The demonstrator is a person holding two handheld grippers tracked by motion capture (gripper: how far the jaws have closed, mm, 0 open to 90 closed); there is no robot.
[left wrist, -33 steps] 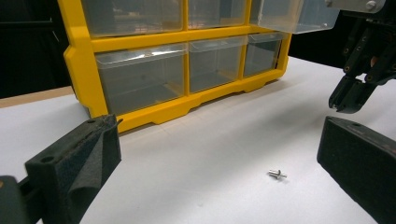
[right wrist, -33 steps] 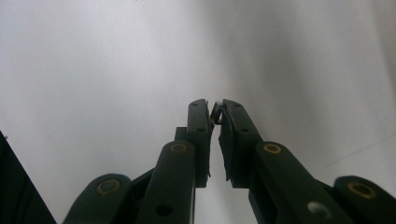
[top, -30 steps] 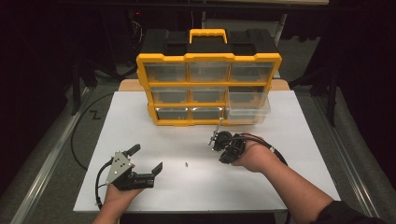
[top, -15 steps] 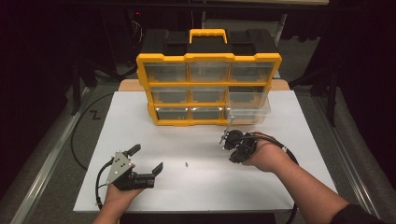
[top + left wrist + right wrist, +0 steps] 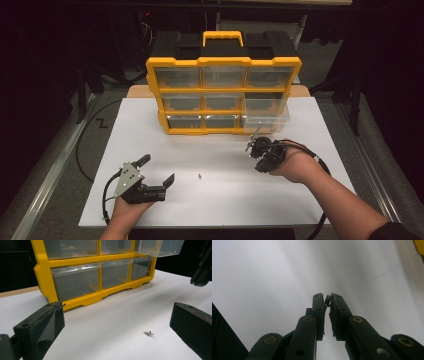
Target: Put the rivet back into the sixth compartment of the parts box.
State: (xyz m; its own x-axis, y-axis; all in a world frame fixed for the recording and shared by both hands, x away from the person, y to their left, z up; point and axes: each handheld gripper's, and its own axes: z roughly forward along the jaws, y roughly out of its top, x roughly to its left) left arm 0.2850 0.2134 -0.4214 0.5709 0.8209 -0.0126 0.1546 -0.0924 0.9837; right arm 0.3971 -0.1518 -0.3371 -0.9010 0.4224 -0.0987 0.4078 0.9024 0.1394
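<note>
While most of the white table top (image 5: 215, 150) lies bare, its far part carries a yellow organiser (image 5: 223, 90) with a black top and yellow handle, three rows of three clear drawers. One clear drawer (image 5: 266, 113) at the organiser's right side sticks out toward the person; from the high view I cannot tell for sure whether it belongs to the middle or bottom row. In the left gripper view that drawer is cut off by the top edge. Drawer contents are too dim to make out.

Left gripper (image 5: 156, 172) sits near the table's front-left, held from below by a hand (image 5: 125, 212), jaws spread wide, holding nothing. Its foam pads (image 5: 45, 322) frame the left gripper view, both cut by the frame edges.

Right gripper (image 5: 251, 146) is held right of centre, just in front of the protruding drawer, tips pointing toward the organiser. Jaws nearly together, pinching a tiny metal piece (image 5: 327, 300) at the tips; mostly hidden between the pads, shape unreadable.

A small screw (image 5: 149, 333) lies loose on the table between the two grippers, nearer the left one, touching neither. In the high view it is just a dark speck.
</note>
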